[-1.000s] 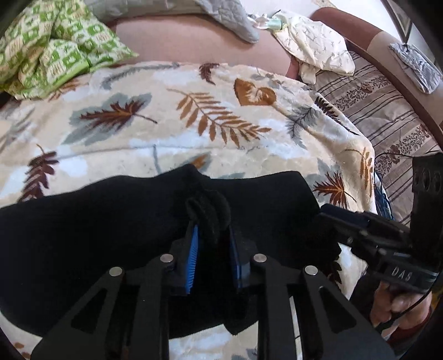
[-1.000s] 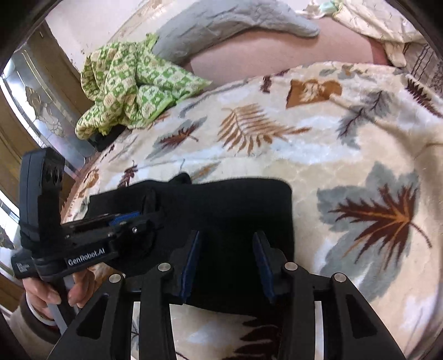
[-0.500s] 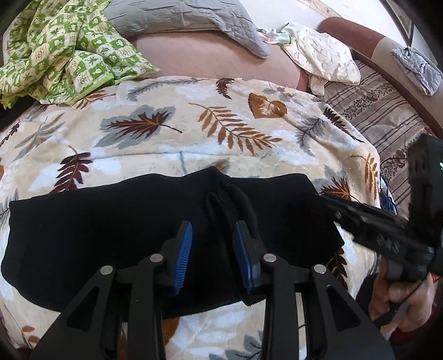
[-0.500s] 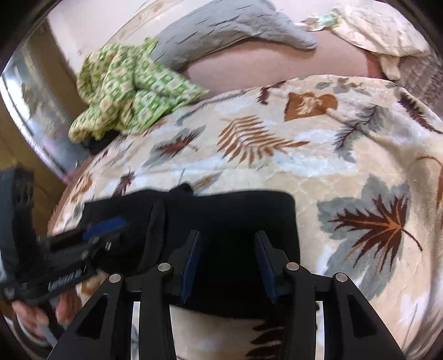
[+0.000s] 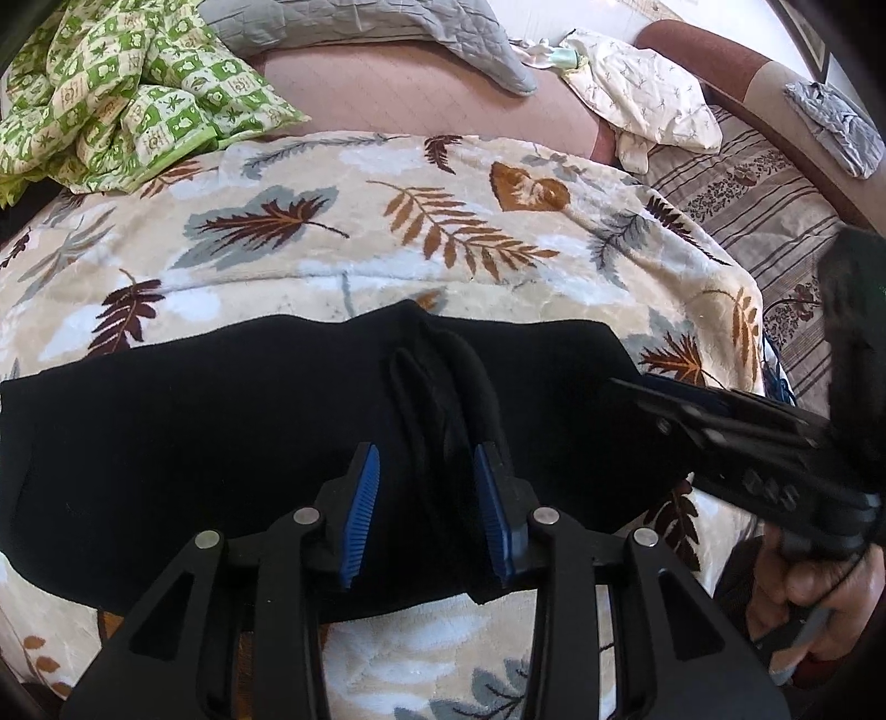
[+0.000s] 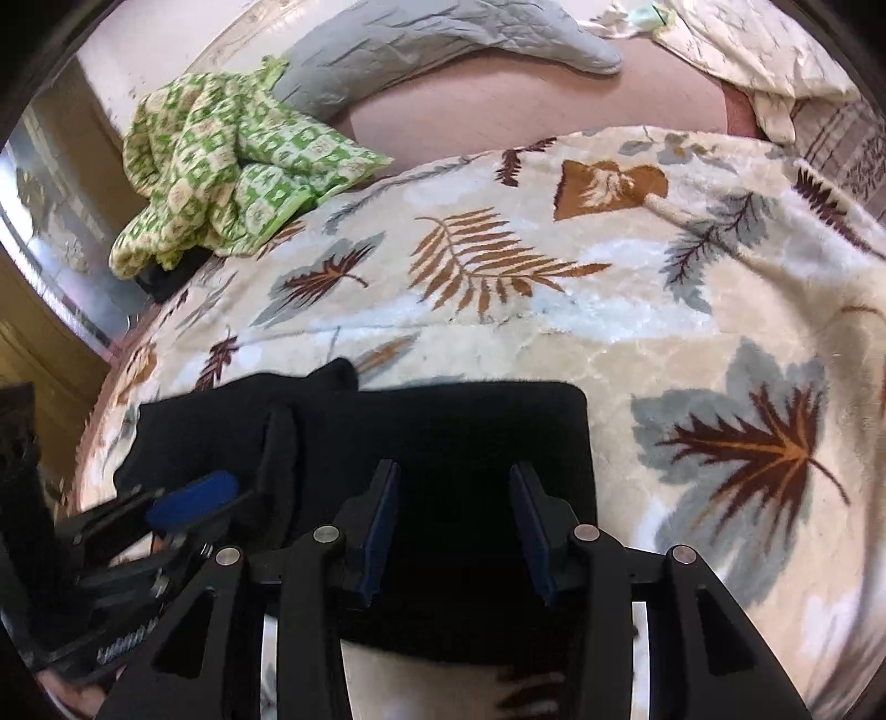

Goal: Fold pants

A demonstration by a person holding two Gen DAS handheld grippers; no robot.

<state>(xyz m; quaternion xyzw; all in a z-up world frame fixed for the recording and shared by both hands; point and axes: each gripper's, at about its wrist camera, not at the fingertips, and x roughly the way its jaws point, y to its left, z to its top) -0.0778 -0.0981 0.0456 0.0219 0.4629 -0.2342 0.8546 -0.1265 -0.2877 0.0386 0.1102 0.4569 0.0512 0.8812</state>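
The black pants [image 5: 221,443] lie folded in a wide band on the leaf-patterned blanket [image 5: 443,194]. My left gripper [image 5: 426,459] hovers over their middle and its jaws are opening. A raised ridge of black cloth [image 5: 443,376] lies just ahead of the blue pads [image 5: 362,498], which do not press on it. In the right wrist view the pants [image 6: 470,421] end in a squared right edge. My right gripper [image 6: 454,482] stands open low above that end, with nothing pinched. It also shows at the pants' right end in the left wrist view [image 5: 653,393].
A green checked quilt [image 5: 111,94] and a grey pillow [image 5: 387,27] lie at the back. A cream cloth [image 5: 642,94] sits back right, above a striped sheet [image 5: 775,210]. A hand [image 5: 803,598] holds the right gripper's handle.
The left jaws were shut on a bunched fold of the pants; they have parted and let it go, and the fold now lies lower. The right gripper stays open over the pants.
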